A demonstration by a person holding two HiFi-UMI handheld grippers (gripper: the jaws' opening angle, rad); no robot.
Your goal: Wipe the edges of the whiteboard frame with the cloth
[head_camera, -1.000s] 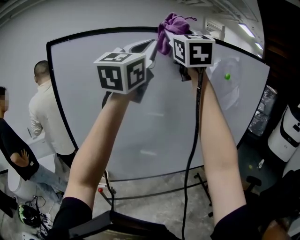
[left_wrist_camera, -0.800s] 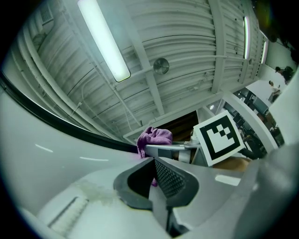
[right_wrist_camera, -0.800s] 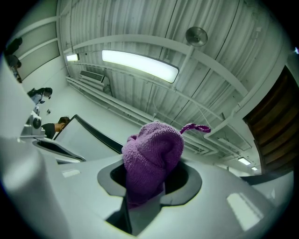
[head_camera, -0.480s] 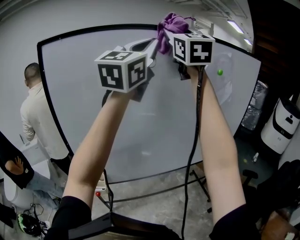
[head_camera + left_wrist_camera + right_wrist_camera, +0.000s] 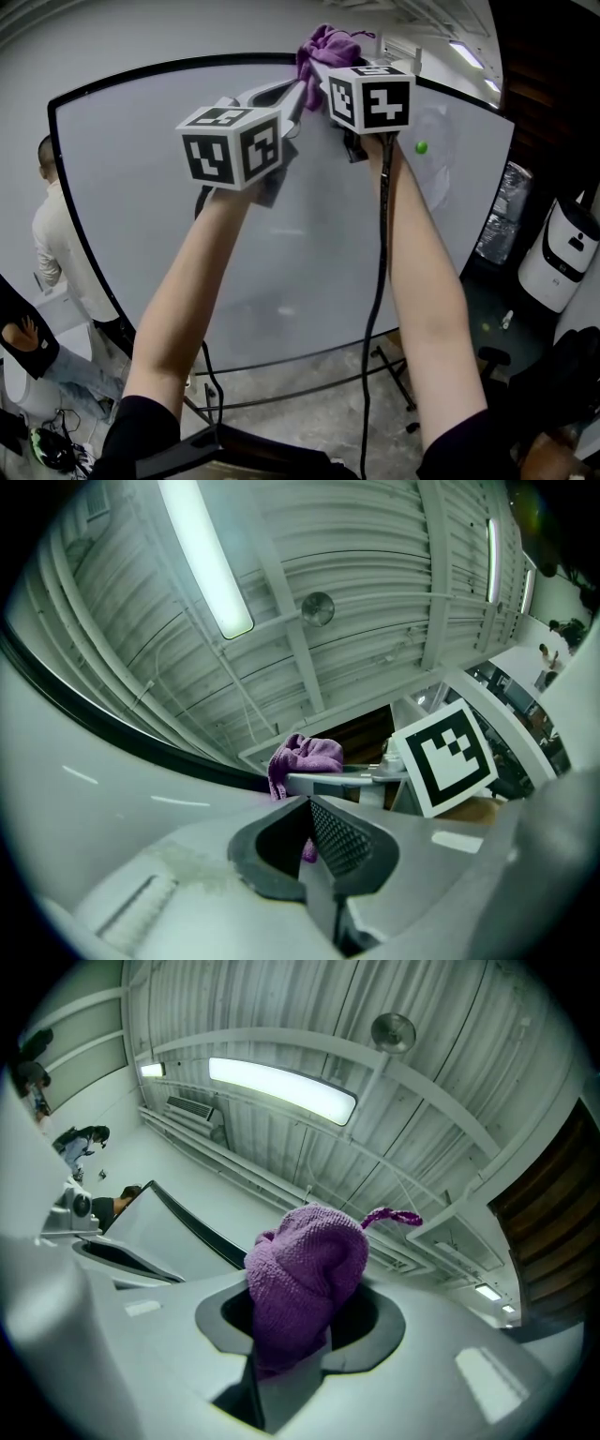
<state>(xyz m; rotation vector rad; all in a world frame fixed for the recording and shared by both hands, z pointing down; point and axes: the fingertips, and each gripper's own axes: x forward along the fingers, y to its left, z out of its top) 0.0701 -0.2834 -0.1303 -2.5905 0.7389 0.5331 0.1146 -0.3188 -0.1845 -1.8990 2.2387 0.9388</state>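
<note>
Our right gripper (image 5: 314, 77) has its jaws clamped on the purple cloth (image 5: 325, 45), top centre, at the upper edge of the whiteboard frame (image 5: 169, 66). Our left gripper (image 5: 284, 94), just beside it, has its jaws closed together on nothing.

Right gripper (image 5: 295, 1324): seen from behind, pale grey body filling the lower frame.
Fingers (image 5: 377, 1327): closed on the cloth, dark pads on either side of it.
Cloth (image 5: 307, 1274): purple knit, bunched into a rounded lump rising above the fingertips; one thin loop stuck out to the upper right.
Whiteboard (image 5: 150, 1232): white panel at left, behind the cloth.
Frame (image 5: 192, 1222): black edge running diagonally down toward the cloth's left side; contact could not be made out.
Ceiling (image 5: 450, 1072): corrugated, pale.
Strip light (image 5: 281, 1089): lit, overhead.
Round fixture (image 5: 392, 1028): upper right.
People (image 5: 82, 1140): small figures at far left.
</note>
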